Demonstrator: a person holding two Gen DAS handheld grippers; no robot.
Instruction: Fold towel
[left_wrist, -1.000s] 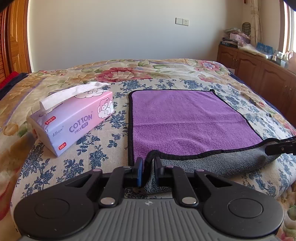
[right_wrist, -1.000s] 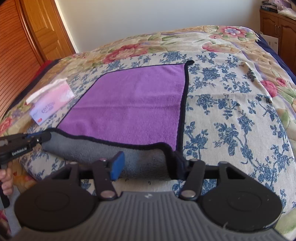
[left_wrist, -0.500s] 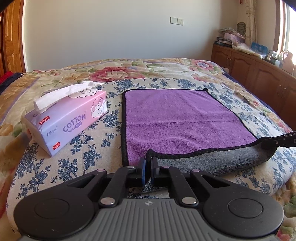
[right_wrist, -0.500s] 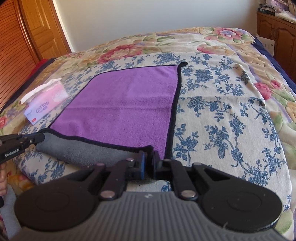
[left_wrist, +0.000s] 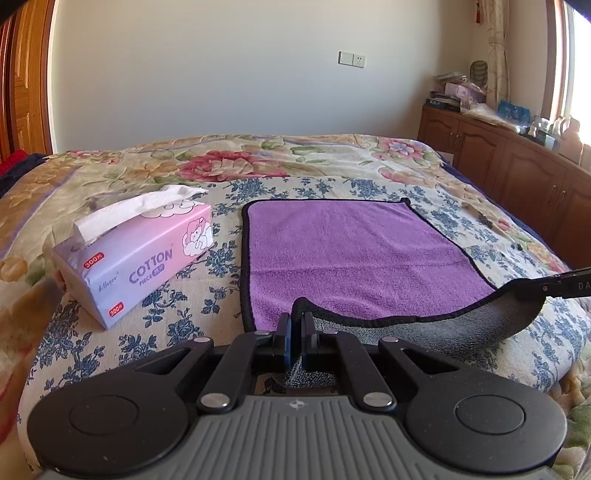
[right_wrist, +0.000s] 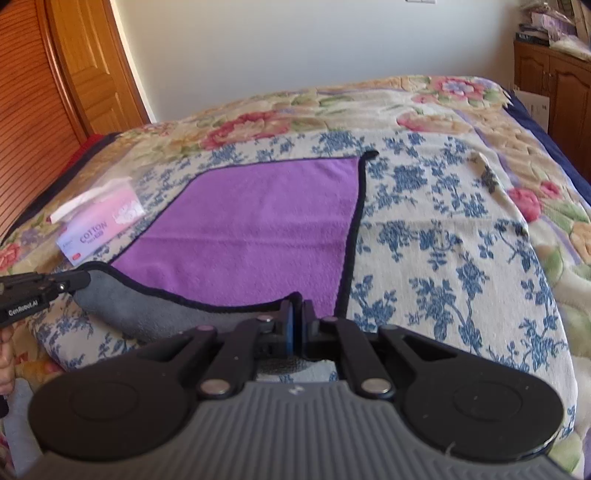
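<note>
Presently we find the towel (left_wrist: 354, 254) spread purple-side up on the bed (left_wrist: 325, 162), its near edge raised; left gripper (left_wrist: 295, 332) and right gripper (right_wrist: 297, 325) each clench a near corner.

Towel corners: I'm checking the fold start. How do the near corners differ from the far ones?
On the towel, the near corners are lifted, curled back to show the grey underside; the far corners lie flat on the bedspread, purple side up. The left gripper and right gripper pinch the near ones; the far ones are free. All share black edging.
</note>
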